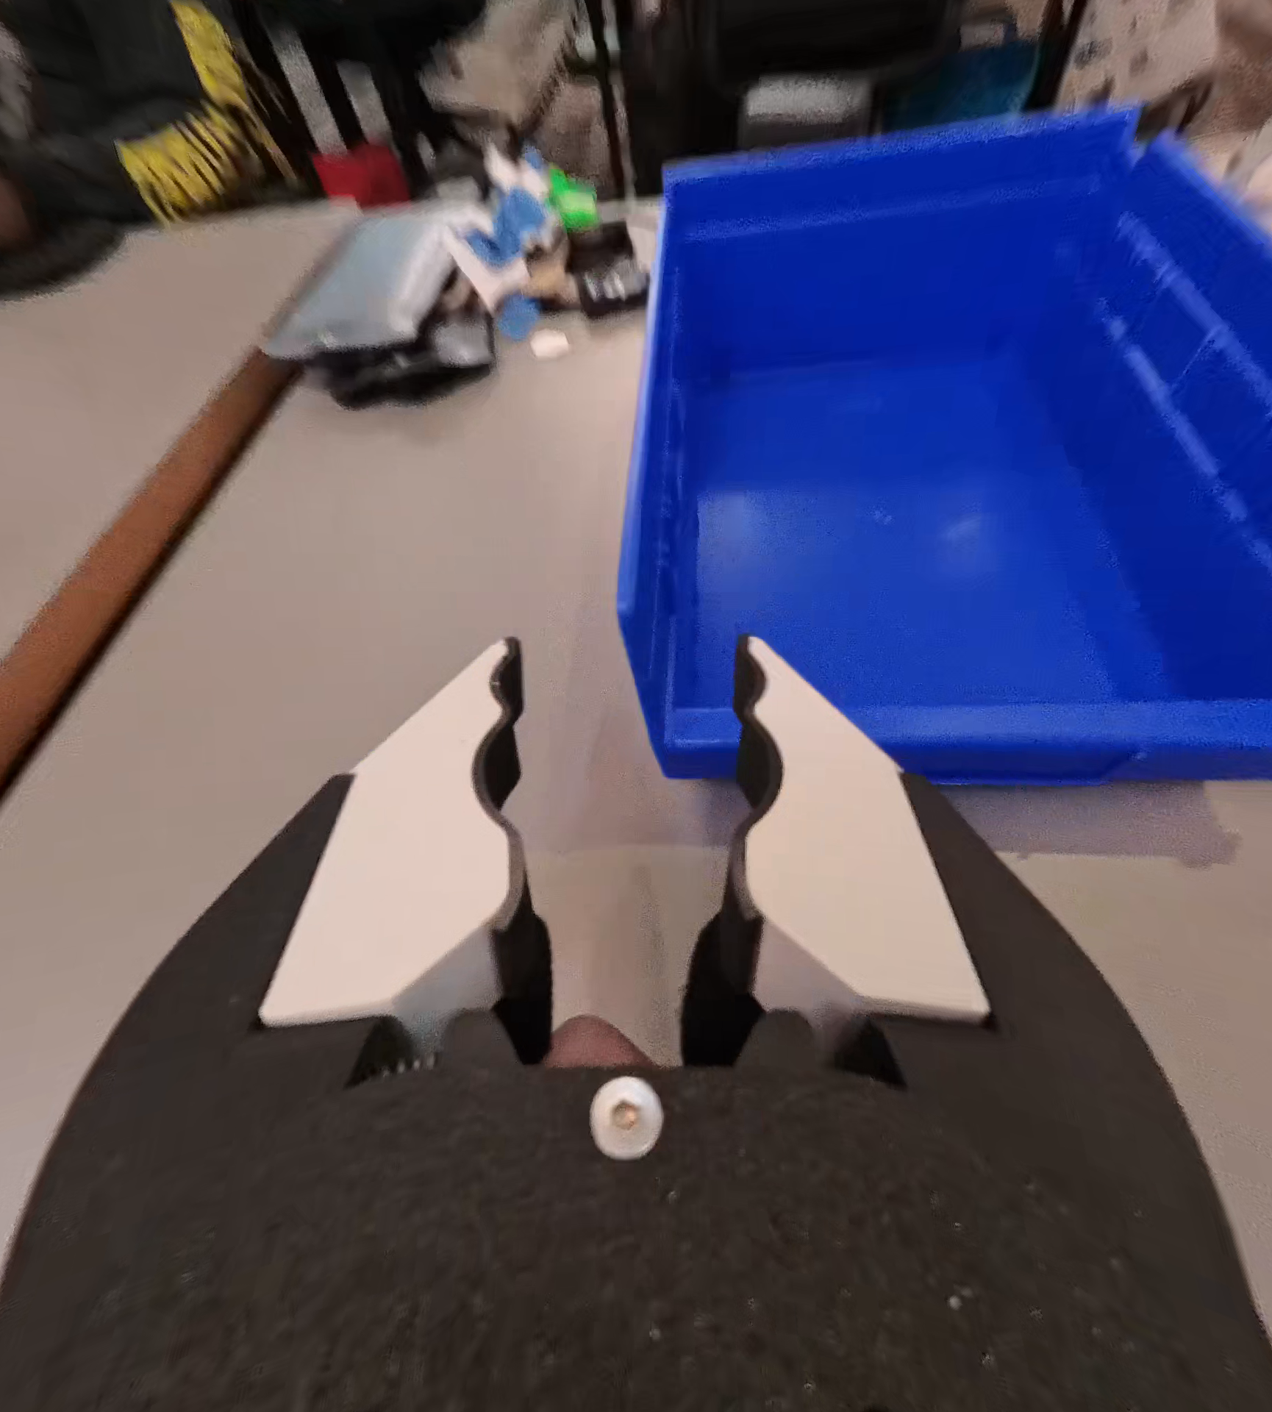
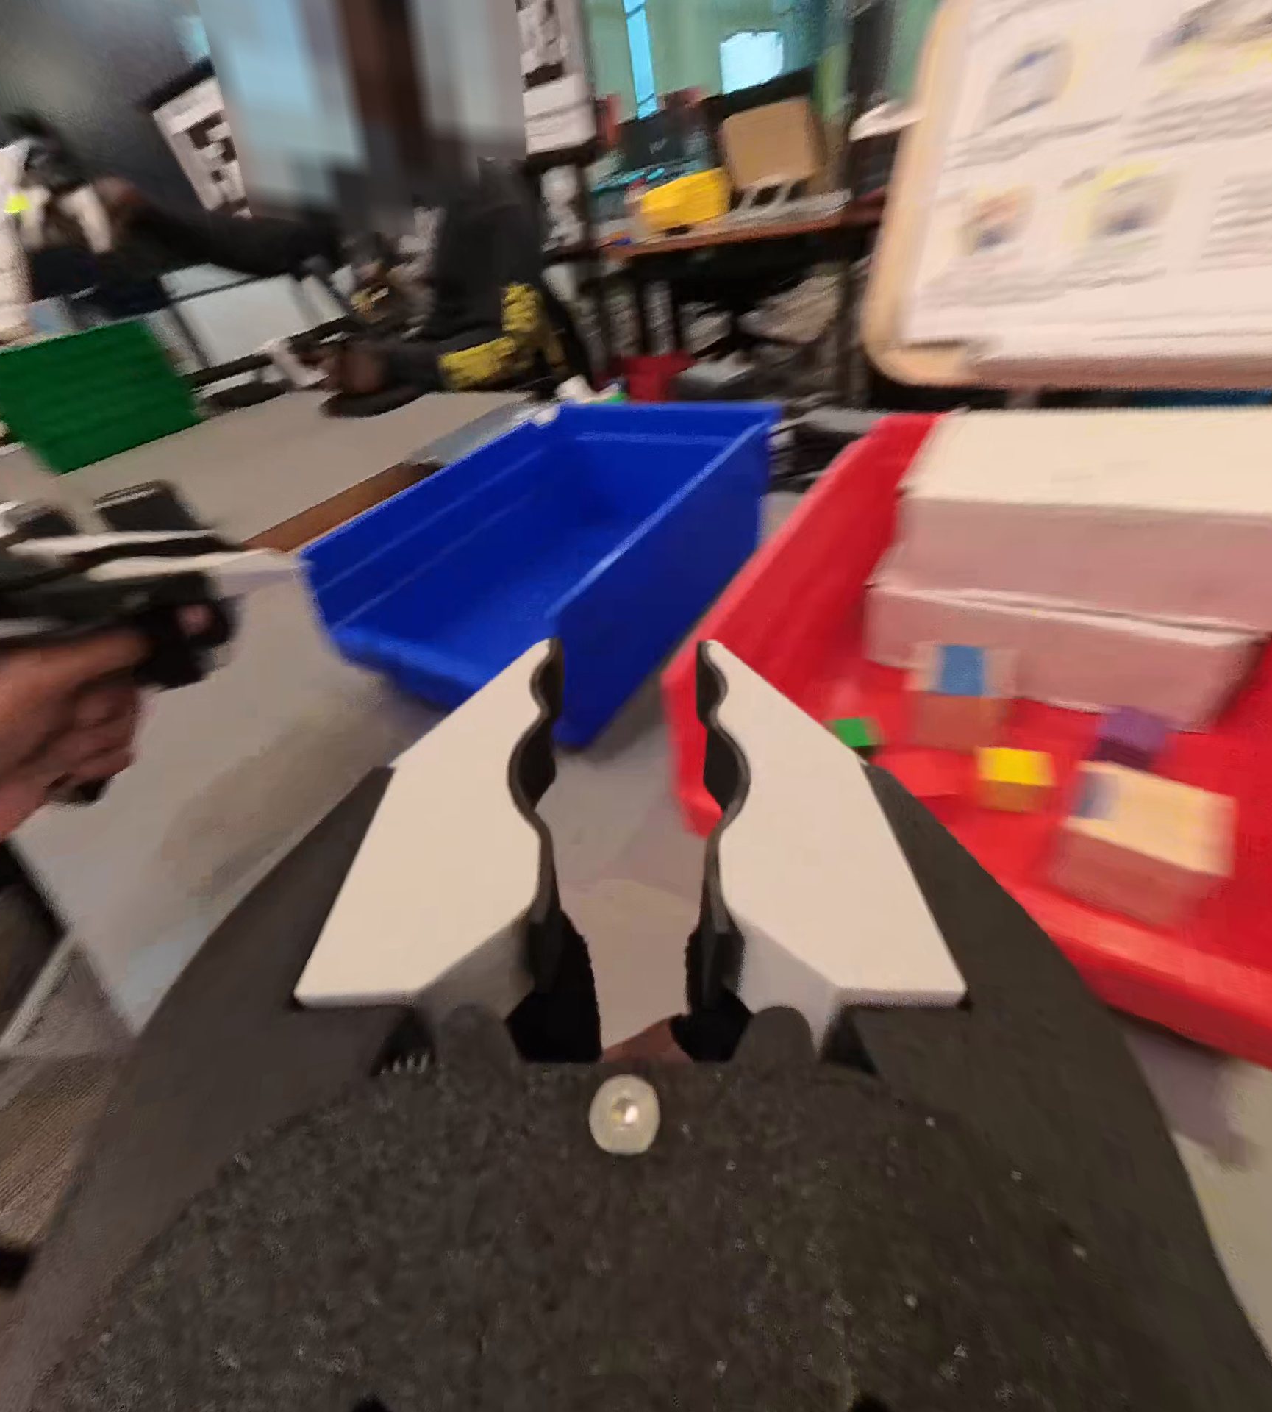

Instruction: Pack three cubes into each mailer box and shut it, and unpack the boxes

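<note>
— Cubes first: where are they?

— In the red bin (image 2: 770, 611), at the right of the right wrist view. A green cube (image 2: 854, 733), a yellow cube (image 2: 1015, 775) and a purple cube (image 2: 1133, 737) lie loose on its floor, with larger pale blocks near them. Two white mailer boxes (image 2: 1106, 565) are stacked at the back of that bin, lids down as far as the blur allows.

— And the blue bin (image 1: 1000, 497)?

— Nothing in it, sitting on the grey tabletop (image 1: 388, 535) just left of the red one.

— Tools?

— The left hand-held gripper (image 1: 627, 649) hovers above the tabletop by the blue bin's near corner, jaws parted to a moderate gap, nothing between them. The right hand-held gripper (image 2: 629, 649) points at the gap between the bins, parted a little less, also holding nothing.

— What could go wrong?

— My guess: the cubes are small and lie close to the blocks, so a reach with the jaws this narrow could knock one aside instead of straddling it. The upper box sits offset on the lower; pulling at it one-handed may drag the stack or tip it onto the cubes. Both views are smeared, so alignment is hard to judge.
</note>
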Demonstrator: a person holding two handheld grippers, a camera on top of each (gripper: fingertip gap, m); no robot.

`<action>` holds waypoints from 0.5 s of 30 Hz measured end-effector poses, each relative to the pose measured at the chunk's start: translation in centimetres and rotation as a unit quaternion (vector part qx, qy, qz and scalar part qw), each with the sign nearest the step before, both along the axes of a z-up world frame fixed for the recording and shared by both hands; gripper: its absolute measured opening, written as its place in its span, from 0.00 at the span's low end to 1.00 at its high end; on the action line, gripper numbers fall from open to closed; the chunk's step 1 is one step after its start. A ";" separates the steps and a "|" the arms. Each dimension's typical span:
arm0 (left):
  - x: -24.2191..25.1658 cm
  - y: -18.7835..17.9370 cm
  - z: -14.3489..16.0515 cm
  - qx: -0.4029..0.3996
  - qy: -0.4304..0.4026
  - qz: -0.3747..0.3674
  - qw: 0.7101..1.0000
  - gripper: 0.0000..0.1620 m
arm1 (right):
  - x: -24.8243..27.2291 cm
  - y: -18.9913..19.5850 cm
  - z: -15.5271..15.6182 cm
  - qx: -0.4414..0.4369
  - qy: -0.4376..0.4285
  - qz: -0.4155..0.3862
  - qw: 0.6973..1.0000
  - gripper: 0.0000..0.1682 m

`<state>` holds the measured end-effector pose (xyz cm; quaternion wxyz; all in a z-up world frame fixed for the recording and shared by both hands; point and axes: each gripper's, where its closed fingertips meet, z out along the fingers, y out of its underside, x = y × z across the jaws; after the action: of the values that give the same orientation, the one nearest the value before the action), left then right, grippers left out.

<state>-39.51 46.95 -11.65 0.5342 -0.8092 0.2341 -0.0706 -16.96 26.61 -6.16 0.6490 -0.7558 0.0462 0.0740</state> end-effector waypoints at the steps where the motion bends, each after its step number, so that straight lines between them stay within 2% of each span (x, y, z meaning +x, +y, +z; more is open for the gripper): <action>1: 0.5 0.8 -1.4 -0.030 -0.002 -0.011 0.999 0.37 | -2.4 1.0 -1.3 -0.015 0.006 0.027 1.000 0.21; 3: 2.3 2.1 -3.2 -0.080 -0.038 -0.033 0.995 0.36 | -5.5 2.8 -4.1 -0.058 0.017 0.053 0.997 0.25; 4: 2.9 2.8 -3.8 -0.093 -0.050 -0.033 0.994 0.31 | -6.1 3.6 -5.2 -0.076 0.024 0.046 0.996 0.27; 6: 3.2 3.7 -4.8 -0.104 -0.051 -0.026 0.993 0.03 | -5.7 4.9 -6.5 -0.089 0.023 0.007 0.996 0.29; 9: 2.5 2.5 -5.0 -0.104 -0.037 -0.031 0.993 0.01 | -4.8 6.0 -7.5 -0.104 0.008 -0.037 0.994 0.30; 12: 1.0 -0.5 -5.0 -0.116 -0.051 -0.021 0.992 0.01 | -5.2 6.7 -8.1 -0.103 -0.003 -0.037 0.994 0.30; 15: -0.8 -3.9 -5.1 -0.105 -0.024 -0.014 0.994 0.01 | -4.9 7.7 -8.9 -0.102 -0.017 -0.067 0.992 0.30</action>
<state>-40.29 43.01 -16.73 0.4503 -0.8559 0.2236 -0.1213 -21.88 34.26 -15.10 0.5728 -0.8144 0.0926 0.0122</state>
